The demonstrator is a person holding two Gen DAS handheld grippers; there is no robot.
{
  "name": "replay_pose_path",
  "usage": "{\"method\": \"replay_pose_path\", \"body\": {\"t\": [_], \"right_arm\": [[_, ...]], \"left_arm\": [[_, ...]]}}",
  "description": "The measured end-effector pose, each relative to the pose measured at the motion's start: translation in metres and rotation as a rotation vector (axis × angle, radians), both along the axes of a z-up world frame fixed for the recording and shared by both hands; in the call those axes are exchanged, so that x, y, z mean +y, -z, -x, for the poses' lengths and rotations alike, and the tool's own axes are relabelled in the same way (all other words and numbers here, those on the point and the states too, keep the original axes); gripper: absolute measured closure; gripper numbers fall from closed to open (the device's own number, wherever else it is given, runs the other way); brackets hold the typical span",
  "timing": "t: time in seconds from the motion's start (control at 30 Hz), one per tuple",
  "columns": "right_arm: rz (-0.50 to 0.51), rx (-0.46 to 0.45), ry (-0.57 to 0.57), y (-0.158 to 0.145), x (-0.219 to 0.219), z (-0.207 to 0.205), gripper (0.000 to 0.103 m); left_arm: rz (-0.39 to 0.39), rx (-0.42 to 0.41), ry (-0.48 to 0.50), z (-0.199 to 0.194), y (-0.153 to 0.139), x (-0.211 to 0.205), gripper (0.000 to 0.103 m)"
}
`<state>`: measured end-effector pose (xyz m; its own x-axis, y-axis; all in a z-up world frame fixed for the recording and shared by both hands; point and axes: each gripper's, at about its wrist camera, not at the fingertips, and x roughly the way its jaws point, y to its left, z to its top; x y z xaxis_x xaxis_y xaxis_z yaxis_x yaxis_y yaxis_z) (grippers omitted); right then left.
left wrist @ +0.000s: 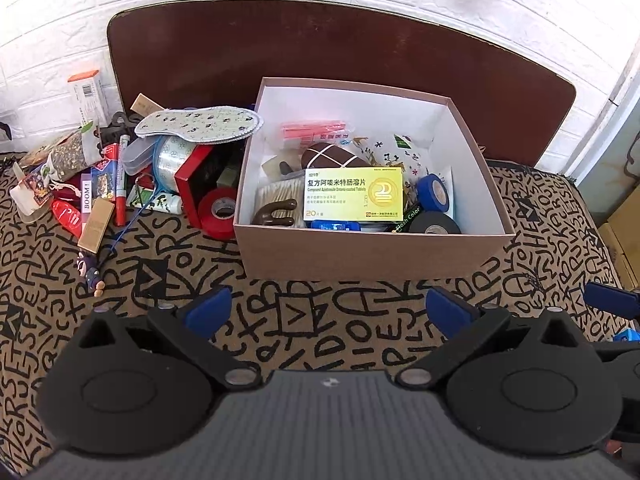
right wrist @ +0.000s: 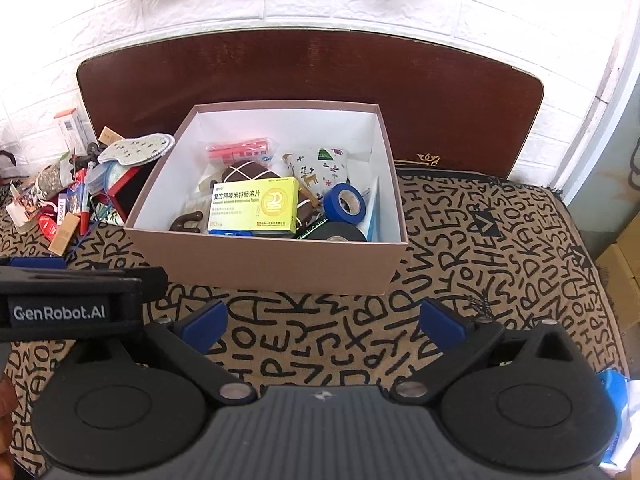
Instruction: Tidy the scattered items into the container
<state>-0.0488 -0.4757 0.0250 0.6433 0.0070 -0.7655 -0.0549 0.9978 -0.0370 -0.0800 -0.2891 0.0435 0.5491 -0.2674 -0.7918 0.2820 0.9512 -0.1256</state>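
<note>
A brown cardboard box (left wrist: 360,248) (right wrist: 272,264) stands on a patterned cloth. Inside lie a yellow medicine carton (left wrist: 354,194) (right wrist: 256,204), a blue tape roll (left wrist: 434,190) (right wrist: 345,201), a black tape roll (left wrist: 434,224) and other items. Left of the box is a pile of scattered items: a red tape roll (left wrist: 218,212), a patterned insole (left wrist: 198,122) (right wrist: 136,146), a red marker (left wrist: 121,178), a small gold box (left wrist: 95,226). My left gripper (left wrist: 328,306) is open and empty, in front of the box. My right gripper (right wrist: 322,318) is open and empty, also in front of the box.
A dark wooden headboard (left wrist: 320,48) (right wrist: 304,72) stands against a white brick wall behind the box. The left gripper's body (right wrist: 68,304) shows at the left in the right wrist view. Cardboard boxes (left wrist: 624,232) sit at the far right.
</note>
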Motion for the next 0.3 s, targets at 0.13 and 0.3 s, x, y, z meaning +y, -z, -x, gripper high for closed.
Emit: {"method": "replay_pose_path", "body": {"t": [0.13, 0.3], "right_arm": [[0.013, 0.000, -0.007, -0.0011, 0.0017, 0.0004, 0.000], [0.018, 0.003, -0.005, -0.0013, 0.0040, 0.0004, 0.000]], "left_arm": [[0.011, -0.009, 0.006, 0.0014, -0.0027, 0.0007, 0.000], [0.013, -0.010, 0.011, 0.0008, -0.0038, -0.0002, 0.000]]}}
